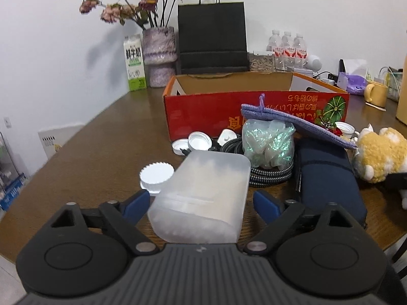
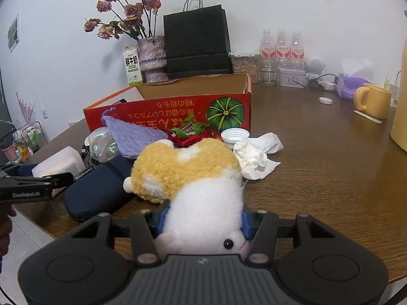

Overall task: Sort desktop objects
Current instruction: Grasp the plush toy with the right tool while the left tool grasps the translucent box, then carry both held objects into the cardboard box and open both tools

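Frosted plastic box (image 1: 201,195) is sitting between the blue pads (image 1: 138,203) of the left gripper (image 1: 201,204), near end raised off the brown table (image 1: 101,152); the left pad is touching its side, while on the right I can't tell if the pad is making contact. Right gripper (image 2: 202,219) is clamping the white belly of the plush toy (image 2: 193,178), pads sinking into the fur, toy lying face toward the camera. Both grippers are angling down over the near table edge. Behind them: navy pouch (image 1: 328,178), braided cable (image 1: 269,175), iridescent bag (image 1: 268,142), white caps (image 1: 195,141), then the red cardboard box (image 1: 203,111).
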`<state>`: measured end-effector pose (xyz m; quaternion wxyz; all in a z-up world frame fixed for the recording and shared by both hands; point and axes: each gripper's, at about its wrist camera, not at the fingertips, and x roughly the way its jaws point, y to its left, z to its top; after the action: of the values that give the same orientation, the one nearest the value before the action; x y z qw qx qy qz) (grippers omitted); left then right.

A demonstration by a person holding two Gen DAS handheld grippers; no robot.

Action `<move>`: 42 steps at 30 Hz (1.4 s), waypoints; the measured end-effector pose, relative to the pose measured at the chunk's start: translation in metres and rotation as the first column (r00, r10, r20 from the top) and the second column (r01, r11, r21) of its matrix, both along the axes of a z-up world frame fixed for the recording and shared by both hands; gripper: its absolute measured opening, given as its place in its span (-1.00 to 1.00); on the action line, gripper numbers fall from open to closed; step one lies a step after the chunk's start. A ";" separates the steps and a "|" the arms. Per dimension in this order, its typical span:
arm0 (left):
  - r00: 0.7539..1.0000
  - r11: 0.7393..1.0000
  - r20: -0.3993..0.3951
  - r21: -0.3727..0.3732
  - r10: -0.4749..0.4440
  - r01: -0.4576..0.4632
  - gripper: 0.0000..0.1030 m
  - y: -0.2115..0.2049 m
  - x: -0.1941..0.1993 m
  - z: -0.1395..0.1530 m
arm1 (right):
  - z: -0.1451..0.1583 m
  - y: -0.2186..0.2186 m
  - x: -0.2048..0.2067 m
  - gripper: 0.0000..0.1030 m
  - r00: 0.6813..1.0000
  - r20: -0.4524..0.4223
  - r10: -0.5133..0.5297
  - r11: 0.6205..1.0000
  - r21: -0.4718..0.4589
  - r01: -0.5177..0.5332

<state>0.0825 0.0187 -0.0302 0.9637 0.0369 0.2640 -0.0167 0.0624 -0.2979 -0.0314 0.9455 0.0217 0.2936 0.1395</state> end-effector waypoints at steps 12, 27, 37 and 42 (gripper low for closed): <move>0.997 0.998 0.078 -0.057 -0.008 0.013 0.32 0.003 -0.018 0.016 | 0.017 -0.003 -0.011 -0.04 0.998 0.064 0.003 1.000 0.023 -0.004; 0.949 0.994 0.313 -0.077 -0.044 0.072 0.32 -0.006 0.028 0.108 | 0.094 0.017 0.056 -0.04 0.974 0.224 0.046 0.998 0.031 -0.054; 0.985 1.000 0.173 -0.011 0.006 -0.004 0.32 -0.030 0.194 0.127 | 0.121 0.060 0.224 -0.04 0.994 0.102 0.041 0.999 -0.033 -0.038; 0.999 0.999 -0.020 -0.014 0.040 -0.040 0.32 -0.032 0.268 0.103 | 0.098 0.080 0.299 -0.03 0.999 -0.044 0.020 0.996 -0.089 -0.024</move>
<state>0.3503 -0.0128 0.0731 0.9615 0.0243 0.2739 0.0003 0.3617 -0.2175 0.0661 0.9374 -0.0211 0.3199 0.1362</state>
